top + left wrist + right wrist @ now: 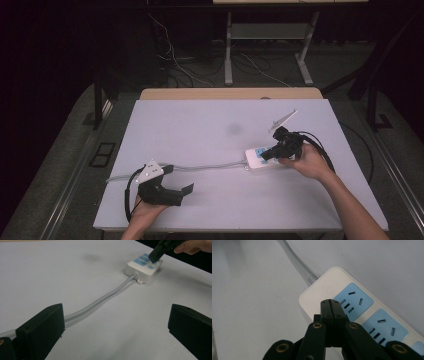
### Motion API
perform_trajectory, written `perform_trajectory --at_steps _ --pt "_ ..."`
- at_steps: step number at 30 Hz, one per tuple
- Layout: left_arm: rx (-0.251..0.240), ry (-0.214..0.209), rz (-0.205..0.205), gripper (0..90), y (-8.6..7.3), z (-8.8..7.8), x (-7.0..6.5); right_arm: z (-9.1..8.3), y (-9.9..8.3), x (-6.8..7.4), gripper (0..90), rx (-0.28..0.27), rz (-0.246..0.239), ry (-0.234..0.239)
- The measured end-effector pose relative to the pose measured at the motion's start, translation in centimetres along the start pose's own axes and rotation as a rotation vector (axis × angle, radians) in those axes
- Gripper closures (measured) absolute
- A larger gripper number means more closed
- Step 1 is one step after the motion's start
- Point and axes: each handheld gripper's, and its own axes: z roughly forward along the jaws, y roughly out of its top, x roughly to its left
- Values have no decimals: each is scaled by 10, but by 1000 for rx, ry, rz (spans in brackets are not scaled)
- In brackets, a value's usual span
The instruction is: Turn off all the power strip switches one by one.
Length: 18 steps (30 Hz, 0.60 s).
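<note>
Pressing the closed right gripper (330,305) onto the power strip (329,285), at 3 o'clock on the table (200,125), we keep it vertical; the left gripper (113,327), spread, straddles the cord (100,301).

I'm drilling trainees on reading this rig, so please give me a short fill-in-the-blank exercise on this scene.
1. The right gripper has its jaws ____ above the power strip.
2. The left gripper has its jaws ____.
3. The socket faces on the power strip are coloured ____.
4. The grey cable runs from the strip toward the ____ gripper.

Missing words: shut; open; blue; left
</note>
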Motion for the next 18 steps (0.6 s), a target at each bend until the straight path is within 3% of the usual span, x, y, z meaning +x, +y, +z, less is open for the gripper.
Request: perform_trajectory --at_steps 7,18 --pt "-4 0 -4 0 0 -1 0 9 -2 -1 900 26 4 -3" --pt "2 -4 -2 0 0 0 -1 9 -4 -1 900 18 8 -1"
